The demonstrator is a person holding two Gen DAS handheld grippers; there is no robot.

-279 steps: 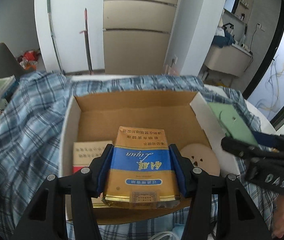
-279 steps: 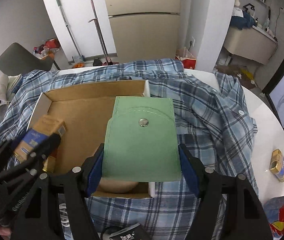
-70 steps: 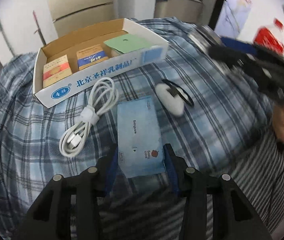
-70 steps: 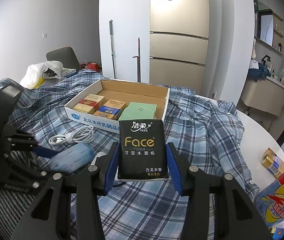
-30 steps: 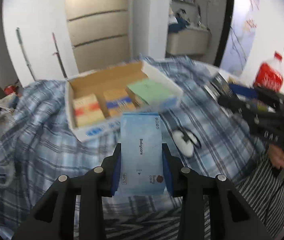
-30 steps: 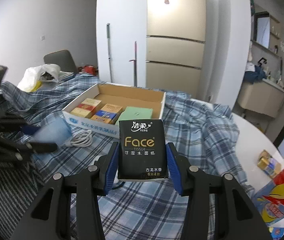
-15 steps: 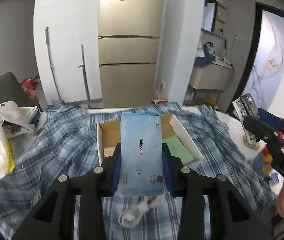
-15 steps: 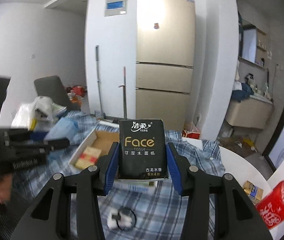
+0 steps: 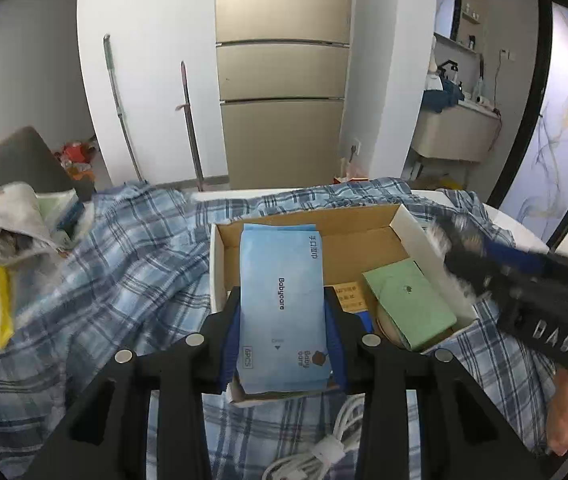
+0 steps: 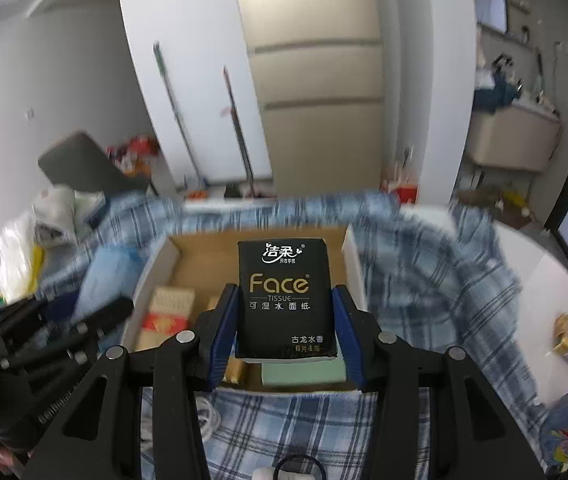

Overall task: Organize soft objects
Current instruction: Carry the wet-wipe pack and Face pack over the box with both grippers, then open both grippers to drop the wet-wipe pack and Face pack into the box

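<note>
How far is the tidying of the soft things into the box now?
Done: green pouch lies in the cardboard box. In hand: left gripper holds the blue wipes pack, right gripper the black tissue pack, both over the box. Left: setting both inside.

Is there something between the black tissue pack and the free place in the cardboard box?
Nothing visible blocks it. The black tissue pack, held in the right gripper, hangs over the cardboard box, whose far floor is bare.
</note>
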